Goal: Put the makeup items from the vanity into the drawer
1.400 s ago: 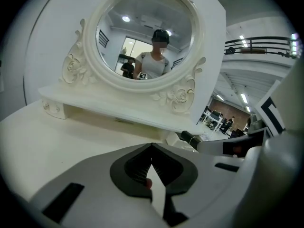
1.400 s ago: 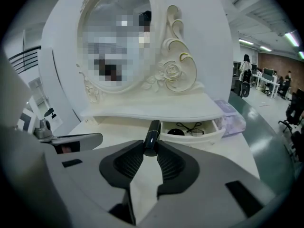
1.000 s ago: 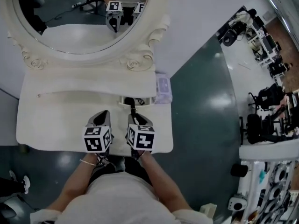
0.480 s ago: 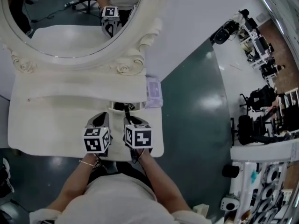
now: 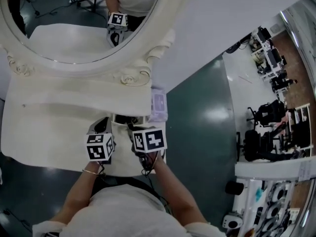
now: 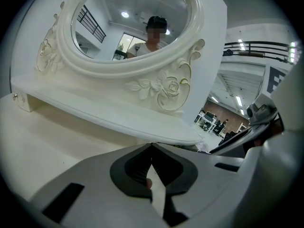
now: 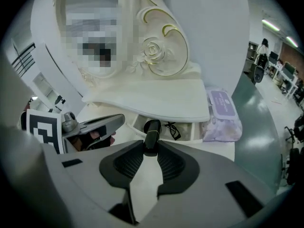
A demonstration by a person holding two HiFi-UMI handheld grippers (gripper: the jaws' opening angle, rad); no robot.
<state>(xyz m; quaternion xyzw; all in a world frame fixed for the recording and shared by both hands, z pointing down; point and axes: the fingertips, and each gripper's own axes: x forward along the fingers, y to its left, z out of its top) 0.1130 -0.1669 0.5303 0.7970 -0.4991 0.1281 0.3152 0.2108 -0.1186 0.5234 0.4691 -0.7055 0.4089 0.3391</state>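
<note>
An open lab hall: the vanity (image 5: pixel 59 127) stands on a glossy floor (image 5: pixel 197 137), with cluttered desks (image 5: pixel 270 58) and office chairs (image 5: pixel 260 115) beyond.

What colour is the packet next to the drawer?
Pale purple; the right gripper view shows the packet best.

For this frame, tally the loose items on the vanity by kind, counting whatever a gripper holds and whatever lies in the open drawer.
Black tube, held by the right gripper: 1
Purple wipes pack, at the right edge of the vanity: 1
Thin black wiry item, lying in the open drawer: 1
Total: 3
</note>
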